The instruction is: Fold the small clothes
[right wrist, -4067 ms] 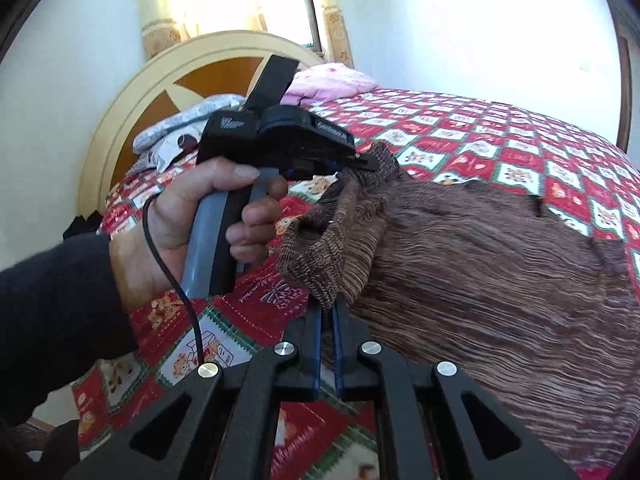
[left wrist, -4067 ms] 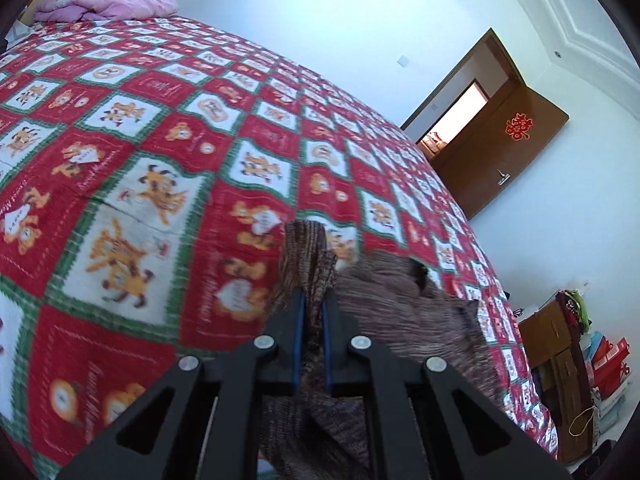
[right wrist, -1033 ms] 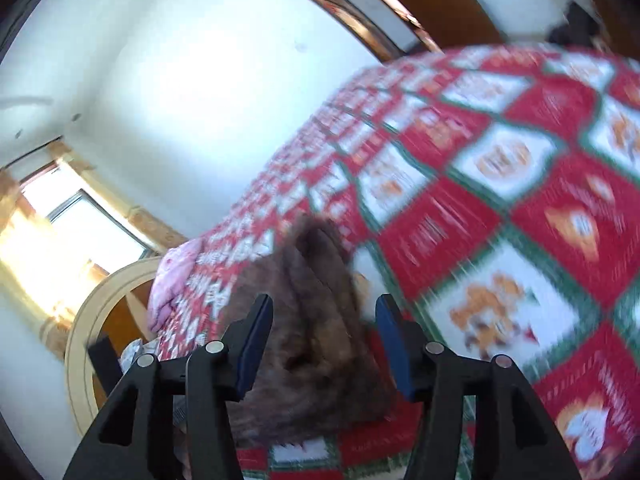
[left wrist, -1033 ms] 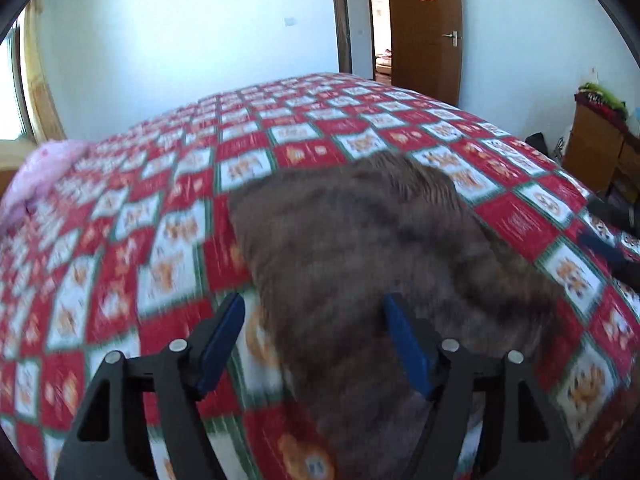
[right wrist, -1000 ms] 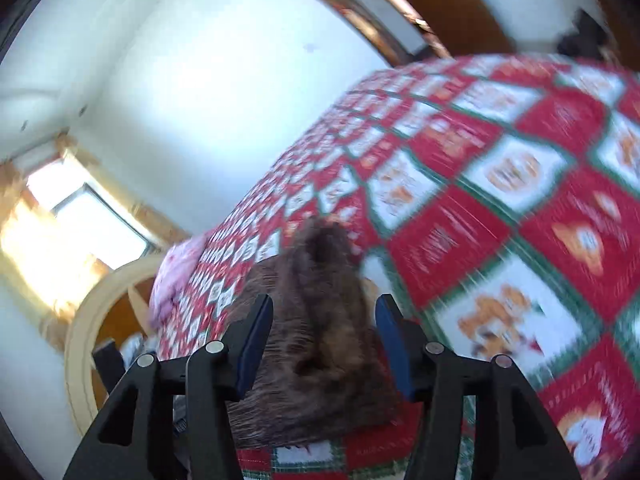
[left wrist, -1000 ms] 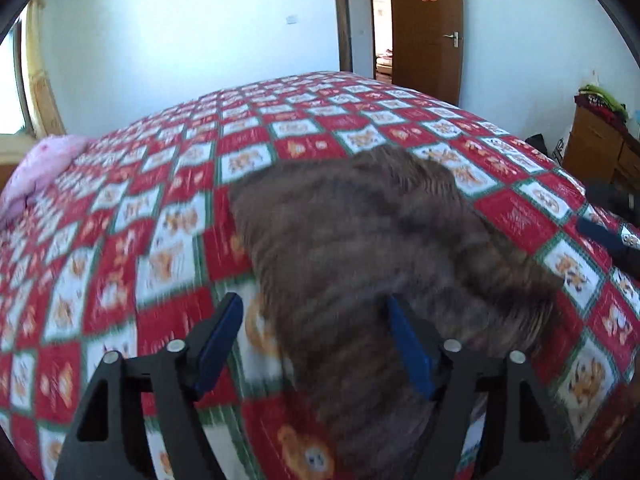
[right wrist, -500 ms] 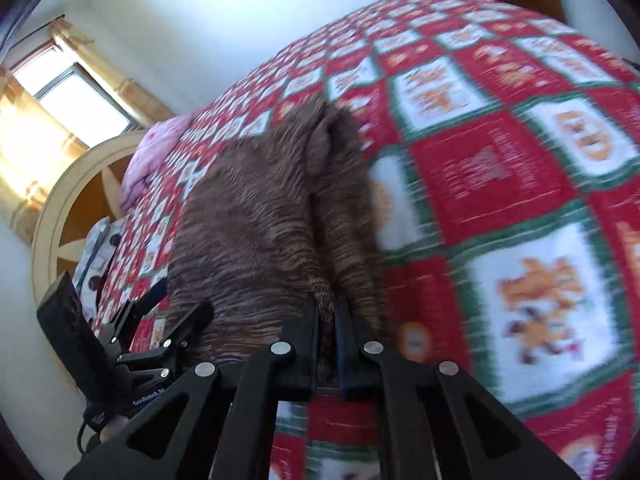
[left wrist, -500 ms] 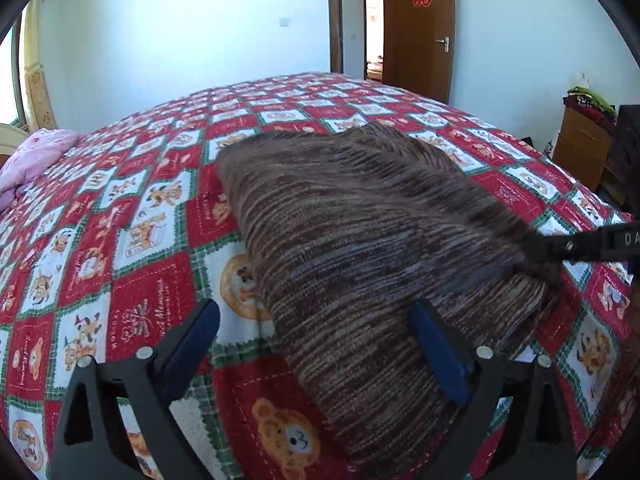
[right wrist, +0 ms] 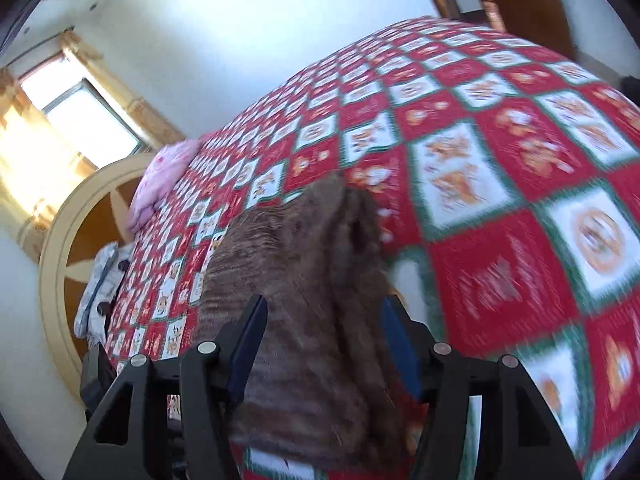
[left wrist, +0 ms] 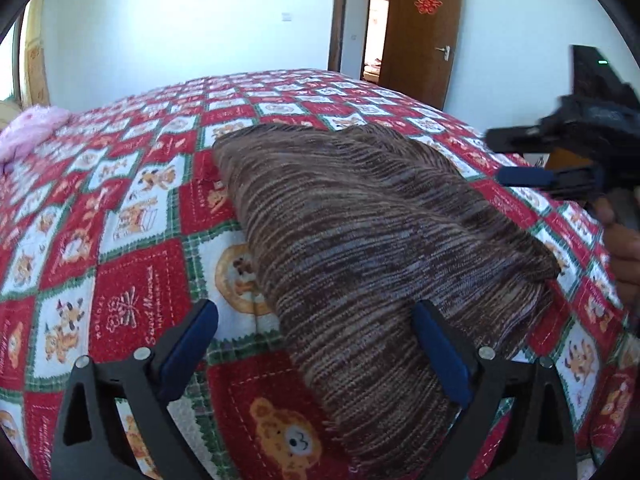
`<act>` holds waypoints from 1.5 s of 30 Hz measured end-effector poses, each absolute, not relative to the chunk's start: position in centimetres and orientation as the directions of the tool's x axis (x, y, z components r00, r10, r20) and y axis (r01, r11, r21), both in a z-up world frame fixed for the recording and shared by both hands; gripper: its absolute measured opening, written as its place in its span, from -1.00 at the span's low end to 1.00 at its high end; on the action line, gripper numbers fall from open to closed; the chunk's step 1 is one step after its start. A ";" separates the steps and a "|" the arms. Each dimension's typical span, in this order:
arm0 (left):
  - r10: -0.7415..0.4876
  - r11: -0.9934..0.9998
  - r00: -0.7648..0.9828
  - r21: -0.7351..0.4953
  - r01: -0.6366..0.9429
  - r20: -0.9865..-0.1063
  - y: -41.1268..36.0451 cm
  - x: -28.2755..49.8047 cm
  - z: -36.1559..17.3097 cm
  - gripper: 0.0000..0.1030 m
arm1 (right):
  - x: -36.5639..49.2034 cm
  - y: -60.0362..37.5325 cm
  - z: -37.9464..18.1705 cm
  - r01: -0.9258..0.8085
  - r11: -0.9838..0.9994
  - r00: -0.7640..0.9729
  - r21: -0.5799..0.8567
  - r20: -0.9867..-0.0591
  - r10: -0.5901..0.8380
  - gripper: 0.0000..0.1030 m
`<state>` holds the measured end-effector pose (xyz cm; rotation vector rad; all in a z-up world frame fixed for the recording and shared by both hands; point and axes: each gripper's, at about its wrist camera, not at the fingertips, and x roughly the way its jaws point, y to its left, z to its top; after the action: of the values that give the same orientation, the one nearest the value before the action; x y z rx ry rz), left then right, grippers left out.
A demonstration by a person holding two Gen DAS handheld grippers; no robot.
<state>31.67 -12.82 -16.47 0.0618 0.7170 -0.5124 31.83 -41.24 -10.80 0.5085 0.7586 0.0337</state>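
Left wrist view: brown knitted garment [left wrist: 360,248] laid folded on the quilted bed [left wrist: 132,280]. Right gripper [right wrist: 324,344], half a second ago clamped on the garment's edge, now released, jaws wide. Left gripper [left wrist: 316,344] jaws wide, empty. Fold judged set down.

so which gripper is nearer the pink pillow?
Left. The left gripper is over the garment's pillow-side end; the right gripper is at the far end from the pink pillow.
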 end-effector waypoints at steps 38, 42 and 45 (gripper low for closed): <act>-0.463 0.855 0.613 -0.140 0.499 -0.641 -13.0 31.6 -16.8 1.00 | 28.9 -38.2 -11.1 -0.030 0.955 0.711 0.296 -0.665 0.229 -0.21; -0.444 0.861 0.615 -0.120 0.495 -0.652 -13.3 31.7 -16.8 1.00 | 32.3 -36.9 -12.2 -0.015 0.971 0.676 0.239 -0.713 0.186 -0.20; -0.429 0.866 0.620 -0.104 0.489 -0.657 -13.5 31.8 -16.9 1.00 | 33.4 -37.5 -14.3 -0.019 0.965 0.662 0.263 -0.720 0.209 -0.19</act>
<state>31.76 -13.48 -16.89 0.0886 0.7319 -0.5286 33.44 -37.52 -14.28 0.2414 0.8400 0.1305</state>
